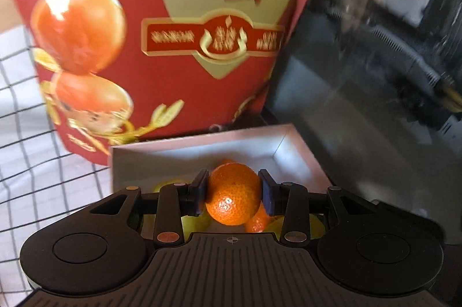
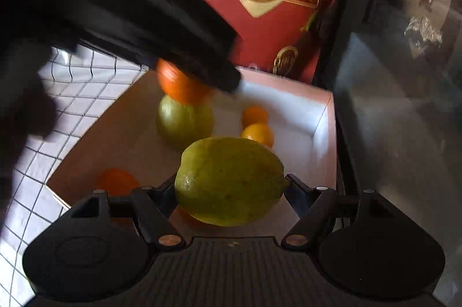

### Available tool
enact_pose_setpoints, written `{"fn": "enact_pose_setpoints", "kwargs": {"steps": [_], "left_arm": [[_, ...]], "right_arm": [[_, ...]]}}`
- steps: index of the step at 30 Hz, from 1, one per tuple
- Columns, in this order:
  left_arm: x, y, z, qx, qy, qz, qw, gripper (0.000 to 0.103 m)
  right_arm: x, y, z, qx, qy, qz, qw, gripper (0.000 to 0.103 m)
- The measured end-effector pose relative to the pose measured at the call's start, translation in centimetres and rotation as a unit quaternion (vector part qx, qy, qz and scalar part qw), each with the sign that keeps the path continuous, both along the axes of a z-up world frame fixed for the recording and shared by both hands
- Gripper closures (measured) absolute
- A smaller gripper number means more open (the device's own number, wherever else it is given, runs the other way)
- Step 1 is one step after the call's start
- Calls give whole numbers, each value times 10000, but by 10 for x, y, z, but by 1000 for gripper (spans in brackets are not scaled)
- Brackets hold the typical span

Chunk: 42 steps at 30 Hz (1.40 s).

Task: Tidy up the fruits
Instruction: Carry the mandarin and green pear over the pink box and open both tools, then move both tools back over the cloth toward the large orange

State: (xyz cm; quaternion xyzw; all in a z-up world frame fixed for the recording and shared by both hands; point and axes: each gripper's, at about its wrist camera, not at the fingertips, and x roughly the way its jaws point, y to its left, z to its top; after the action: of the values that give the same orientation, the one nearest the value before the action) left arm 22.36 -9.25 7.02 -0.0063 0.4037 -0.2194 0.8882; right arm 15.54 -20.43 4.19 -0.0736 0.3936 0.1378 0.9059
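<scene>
My left gripper (image 1: pixel 233 191) is shut on a small orange mandarin (image 1: pixel 233 195) and holds it over the open white box (image 1: pixel 277 151). In the right wrist view the left gripper (image 2: pixel 199 76) is a dark blur with that mandarin (image 2: pixel 179 87) under it. My right gripper (image 2: pixel 231 185) is shut on a large green-yellow lemon (image 2: pixel 229 180) above the box's (image 2: pixel 320 133) near end. Inside the box lie another green lemon (image 2: pixel 184 123) and three small oranges (image 2: pixel 257 133), (image 2: pixel 254 115), (image 2: pixel 117 180).
The box's red lid (image 1: pixel 184 18), printed with oranges and gold lettering, stands upright behind the box. A white cloth with a black grid (image 1: pixel 34 151) covers the table on the left. A dark glossy surface (image 1: pixel 375 119) rises on the right.
</scene>
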Motion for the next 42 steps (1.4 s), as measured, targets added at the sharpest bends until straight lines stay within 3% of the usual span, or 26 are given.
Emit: {"fn": "enact_pose_setpoints", "kwargs": {"steps": [4,8,13,16,21,25,29,34,42], "left_arm": [[10,-7,-21,-121,553,-136,9983,58],[3,-4,-21,27,246,-67,9997,63],[-17,14,-2,-217,-142,254,9993,63],[-44,26,11,-358,-492,668,9959,63],[-83,52,25,-669,-793,972,9898,63],[-107,91,26,-817,-665,1171,9875,63],[-131,142,15,-728,-341,1554,9846,63],[-166,222,-3,-648,-12,2430,9679,63],[-226,330,-3,-546,-140,3719,9266,64]], "right_arm": [[3,3,0,-112,-42,189,9998,27],[8,1,-1,-114,9,242,9996,25],[5,-8,1,235,123,72,9996,25],[1,-12,5,473,-39,-40,9989,23],[-13,-4,10,422,-368,-108,9984,23],[-24,10,21,453,-835,-10,9955,23],[-29,28,37,319,-1215,-40,9921,22],[-39,60,55,322,-1140,370,9923,18],[-59,149,60,135,-815,1123,9902,18]]}}
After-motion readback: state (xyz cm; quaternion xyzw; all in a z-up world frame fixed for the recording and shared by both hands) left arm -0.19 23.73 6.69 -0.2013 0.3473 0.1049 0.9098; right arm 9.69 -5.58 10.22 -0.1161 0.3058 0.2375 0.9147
